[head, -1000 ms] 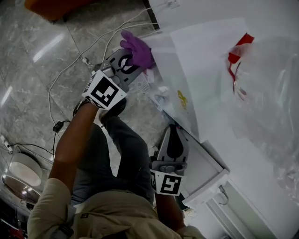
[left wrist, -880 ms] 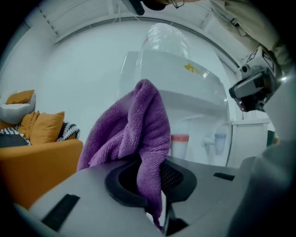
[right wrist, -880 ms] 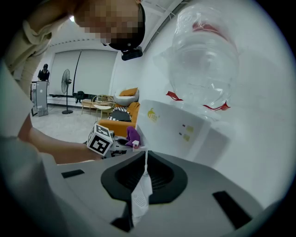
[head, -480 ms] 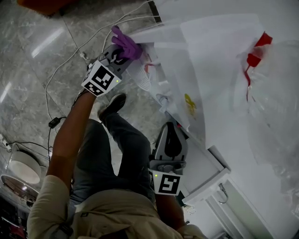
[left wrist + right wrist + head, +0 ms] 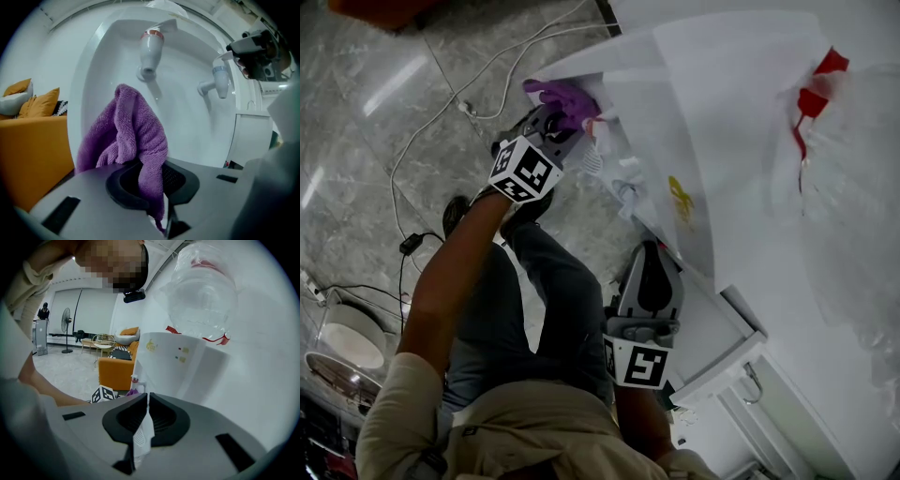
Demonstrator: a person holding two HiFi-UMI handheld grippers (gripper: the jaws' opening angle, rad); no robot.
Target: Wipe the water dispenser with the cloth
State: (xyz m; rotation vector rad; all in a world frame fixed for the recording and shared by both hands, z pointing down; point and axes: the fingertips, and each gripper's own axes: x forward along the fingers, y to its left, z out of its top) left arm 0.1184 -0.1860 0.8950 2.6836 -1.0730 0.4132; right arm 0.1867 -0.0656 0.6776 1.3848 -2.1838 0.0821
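The white water dispenser fills the right of the head view, with its clear bottle on top. My left gripper is shut on a purple cloth at the tap recess. In the left gripper view the cloth stands bunched up from the jaws, in front of the red-capped tap and the blue-capped tap. My right gripper rests low beside the dispenser's drip-tray ledge. Its jaws are shut on a white paper scrap.
White cables and a black plug lie on the grey marble floor. The person's legs and shoe are below the dispenser front. An orange sofa stands behind, and also shows as an orange sofa left of the dispenser.
My left gripper has carried the purple cloth from the dispenser's outer edge down and right, in to the tap recess. The right gripper has stayed put.
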